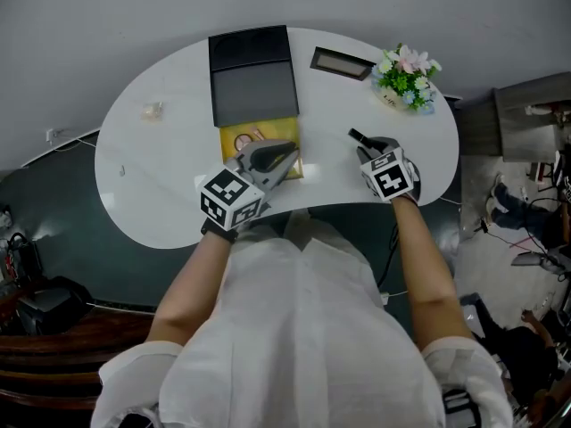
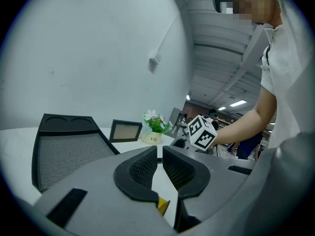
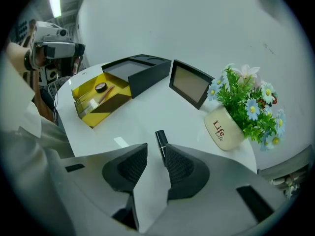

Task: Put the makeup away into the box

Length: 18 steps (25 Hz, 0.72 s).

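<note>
Black tube (image 3: 160, 140) (lipstick or mascara, can't tell which from here) lies flat on the right side of the white surface (image 1: 161, 176), well apart from the yellow box (image 1: 229, 137). The box is open with its black lid (image 1: 252, 69) folded back, and a few small pieces are already inside.

Right gripper (image 3: 155, 150): tipped steeply down over the tube, fingers apart. The tube's near end sits between them, close against the right-hand finger, with a clear gap on the other side. No grip on it yet.

Left gripper (image 2: 159, 152): over the near edge of the box, fingers together at the tips, nothing between them.

Handling, my read:
- The tube looks light, rigid and glossy, with a round section. It'll likely roll on the surface and could squirt out of the pads if pinched at the tip or off-centre.
- Take it across the barrel near mid-length, fingers square to its long axis, with a moderate squeeze. Crushing it isn't a worry.
- It's low to the surface, so the fingers need to come right down or they'll only nudge it.

Risks:
- The flower pot (image 3: 225, 127) and picture frame (image 3: 189, 85) stand just behind the tube, so keep the approach short.
- The left gripper sits over the box opening and may need to clear out for the drop.
</note>
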Tool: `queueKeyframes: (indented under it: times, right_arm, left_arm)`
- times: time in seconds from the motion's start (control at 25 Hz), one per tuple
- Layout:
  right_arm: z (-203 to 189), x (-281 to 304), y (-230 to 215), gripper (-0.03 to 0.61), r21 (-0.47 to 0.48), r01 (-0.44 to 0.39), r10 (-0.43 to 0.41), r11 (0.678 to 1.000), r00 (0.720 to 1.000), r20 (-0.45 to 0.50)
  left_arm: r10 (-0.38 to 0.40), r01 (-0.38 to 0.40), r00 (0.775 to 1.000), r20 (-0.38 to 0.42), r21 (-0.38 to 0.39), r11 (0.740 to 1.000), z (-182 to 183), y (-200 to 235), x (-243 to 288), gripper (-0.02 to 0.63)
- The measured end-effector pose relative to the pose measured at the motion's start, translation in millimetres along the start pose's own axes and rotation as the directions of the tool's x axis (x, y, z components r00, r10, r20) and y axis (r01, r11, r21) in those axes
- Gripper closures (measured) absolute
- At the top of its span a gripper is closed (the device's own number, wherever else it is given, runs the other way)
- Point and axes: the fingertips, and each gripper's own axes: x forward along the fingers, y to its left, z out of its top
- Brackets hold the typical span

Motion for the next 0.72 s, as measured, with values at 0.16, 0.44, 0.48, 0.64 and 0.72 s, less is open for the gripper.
queueKeyframes:
  times: [0.16, 0.44, 0.48, 0.64, 0.72]
  right_arm:
    - [-6.4, 10.4, -9.9, 0.477, -0.082, -0.013, 0.011, 0.997, 1.0, -0.023]
    - [-8.4, 26.9, -16.7, 0.477, -0.191, -0.056, 0.044, 0.98, 0.997, -0.062]
    - [-8.1, 28.9, -16.1, 0.477, -0.203, -0.065, 0.053, 0.977, 0.996, -0.067]
    - [-7.7, 36.3, -12.8, 0.477, -0.253, -0.087, 0.065, 0.964, 0.993, -0.094]
    - [-9.2, 39.4, -12.1, 0.477, -0.27, -0.087, 0.059, 0.959, 0.992, -0.112]
  left_arm:
    - [0.016, -0.016, 1.0, -0.01, -0.007, 1.0, -4.1, -2.5, 4.2, 0.588]
    - [0.054, -0.054, 0.998, -0.019, -0.024, 0.998, -11.7, -3.8, -0.1, 0.588]
    - [0.058, -0.058, 0.998, -0.019, -0.026, 0.998, -11.9, -3.8, -0.5, 0.588]
    - [0.069, -0.07, 0.998, -0.013, -0.032, 0.997, -12.4, -3.4, -2.3, 0.588]
    - [0.071, -0.071, 0.997, -0.011, -0.034, 0.997, -13.5, -3.6, -3.3, 0.588]
